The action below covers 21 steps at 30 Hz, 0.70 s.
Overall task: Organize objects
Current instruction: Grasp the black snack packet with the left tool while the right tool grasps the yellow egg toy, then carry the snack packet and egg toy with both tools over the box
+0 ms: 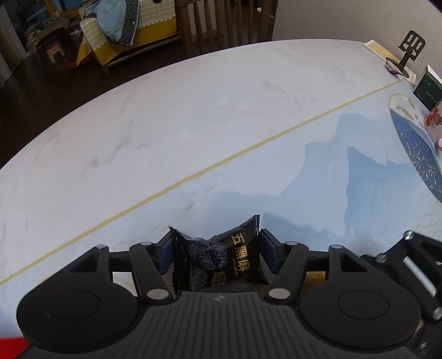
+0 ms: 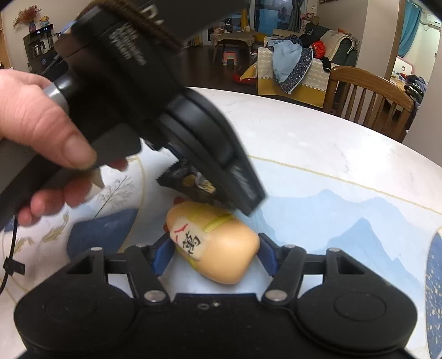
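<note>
Marbled table [image 1: 165,124]: left gripper [image 1: 216,252] pinching black sachet [image 1: 218,256], right gripper [image 2: 212,252] around tan toy [image 2: 218,245].

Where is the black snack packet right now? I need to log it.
In the left wrist view the black snack packet sits bottom centre between the left gripper blue pads, over the table.

Left wrist view: a snack packet [image 1: 218,255] sits at 6 o'clock on the table [image 1: 165,132], between the left gripper [image 1: 216,252] pads, with a chair [image 1: 226,22] behind the table at 12 o'clock. A box [image 1: 428,88] and a stand [image 1: 408,48] lie at 2 o'clock. Right wrist view: a toy [image 2: 212,245] lies at 6 o'clock between the right gripper [image 2: 214,254] pads, just before the left gripper.
</note>
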Available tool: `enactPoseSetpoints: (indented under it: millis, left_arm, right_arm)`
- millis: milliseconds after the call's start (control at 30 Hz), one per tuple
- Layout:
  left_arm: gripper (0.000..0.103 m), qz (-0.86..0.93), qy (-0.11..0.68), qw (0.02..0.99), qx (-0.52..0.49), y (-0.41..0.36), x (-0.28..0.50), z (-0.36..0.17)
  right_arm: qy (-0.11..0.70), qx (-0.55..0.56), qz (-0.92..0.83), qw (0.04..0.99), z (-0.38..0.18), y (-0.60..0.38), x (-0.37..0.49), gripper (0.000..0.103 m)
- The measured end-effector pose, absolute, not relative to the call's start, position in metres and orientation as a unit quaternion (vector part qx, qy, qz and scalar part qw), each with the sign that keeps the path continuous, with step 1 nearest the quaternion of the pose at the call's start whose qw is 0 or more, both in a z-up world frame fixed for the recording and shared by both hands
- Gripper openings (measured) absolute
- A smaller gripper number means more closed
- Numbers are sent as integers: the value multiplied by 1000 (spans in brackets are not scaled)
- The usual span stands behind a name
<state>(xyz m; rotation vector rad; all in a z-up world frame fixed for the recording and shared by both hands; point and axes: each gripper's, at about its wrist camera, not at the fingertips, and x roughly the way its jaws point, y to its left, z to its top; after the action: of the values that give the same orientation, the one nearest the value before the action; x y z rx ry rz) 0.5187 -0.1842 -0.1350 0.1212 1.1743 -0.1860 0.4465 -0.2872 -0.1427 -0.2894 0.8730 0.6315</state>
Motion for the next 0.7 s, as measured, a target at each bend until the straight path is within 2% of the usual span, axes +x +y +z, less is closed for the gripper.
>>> enactPoseSetpoints:
  millis: [700]
  left_arm:
    - [62,-95,542,835,-4,-115,392,-73]
  right_arm:
    - [429,-116,291,847,-87,-295,356,63]
